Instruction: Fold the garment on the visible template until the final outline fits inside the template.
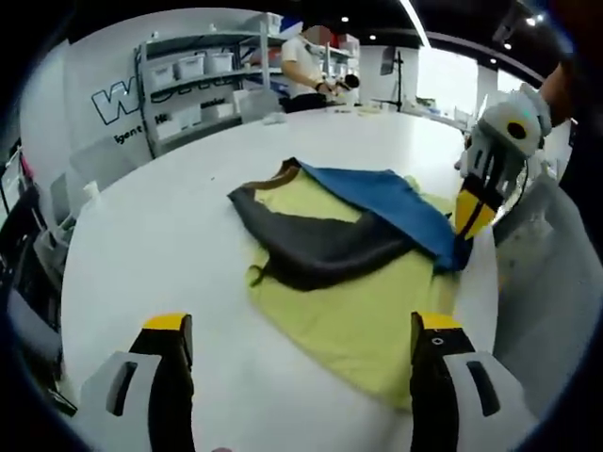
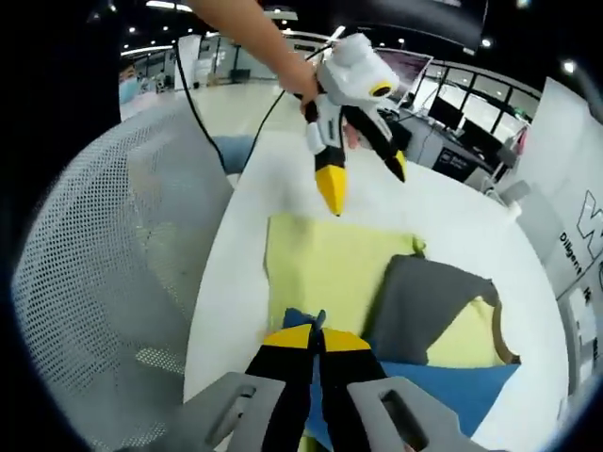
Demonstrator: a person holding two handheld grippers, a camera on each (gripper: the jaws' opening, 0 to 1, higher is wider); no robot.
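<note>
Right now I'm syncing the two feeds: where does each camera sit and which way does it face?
Left gripper view: rides the open left gripper, facing across the white table at the garment; right gripper enters.
Right gripper view: rides the right gripper, jaws shut on the garment's blue part; left gripper and a hand above.
Shared: garment, table, both grippers.

I am working in a lab-like workshop hall: a big white table (image 1: pixel 188 245), metal storage shelves (image 1: pixel 198 80) stacked with white bins at eleven o'clock, ceiling strip lights (image 1: pixel 413 17) at one o'clock, and a mesh office chair (image 2: pixel 104 282) at nine o'clock.
</note>
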